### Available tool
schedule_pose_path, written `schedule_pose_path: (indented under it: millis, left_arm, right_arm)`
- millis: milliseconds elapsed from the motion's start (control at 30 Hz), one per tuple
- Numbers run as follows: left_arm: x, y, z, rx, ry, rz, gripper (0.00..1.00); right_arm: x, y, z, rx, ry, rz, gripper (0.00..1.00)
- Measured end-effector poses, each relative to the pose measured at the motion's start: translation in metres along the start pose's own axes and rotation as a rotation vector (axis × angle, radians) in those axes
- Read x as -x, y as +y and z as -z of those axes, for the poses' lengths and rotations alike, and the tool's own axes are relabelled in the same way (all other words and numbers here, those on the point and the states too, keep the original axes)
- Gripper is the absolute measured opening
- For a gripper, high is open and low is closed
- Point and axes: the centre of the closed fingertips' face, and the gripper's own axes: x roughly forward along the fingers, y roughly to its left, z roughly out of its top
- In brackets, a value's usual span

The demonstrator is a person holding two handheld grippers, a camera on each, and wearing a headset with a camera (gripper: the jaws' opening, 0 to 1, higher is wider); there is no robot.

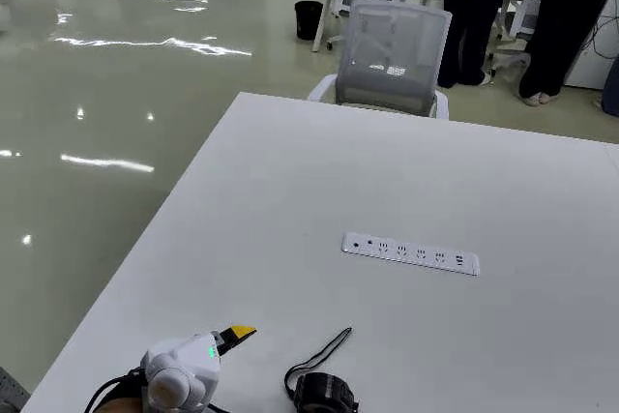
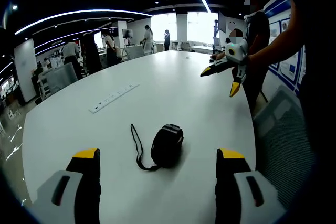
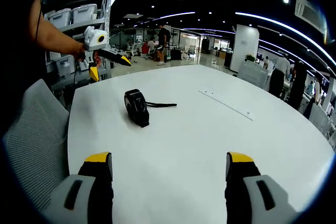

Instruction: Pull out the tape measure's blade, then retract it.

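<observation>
Left gripper view: tape measure (image 2: 167, 145) on table (image 2: 184, 93) (strap (image 2: 137, 149) attached).

Your tape measure (image 1: 326, 394) (image 2: 168, 144) (image 3: 136, 107), a compact black unit with a rounded, chunky body, rests alone on the white surface (image 1: 387, 181) close to the edge nearest you. It sits low in the head view, its near side cut off by the frame. Its blade is wound in (the tip is too small to make out). A thin black strap (image 1: 319, 350) (image 2: 137, 148) (image 3: 161, 105) is looped through one end and lies flat on the surface, trailing away from you across the white top.
</observation>
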Motion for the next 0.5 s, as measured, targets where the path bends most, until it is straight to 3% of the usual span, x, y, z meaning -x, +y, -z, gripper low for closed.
schedule_pose_path:
  millis: [267, 500]
  left_arm:
    - [-0.017, -0.007, -0.013, -0.066, 0.025, 0.051, 0.85]
    - [-0.038, -0.014, -0.018, -0.137, 0.064, 0.111, 0.80]
  right_arm:
    - [-0.017, 0.005, -0.006, 0.039, 0.023, -0.056, 0.80]
    - [-0.042, 0.018, -0.017, 0.097, 0.050, -0.141, 0.77]
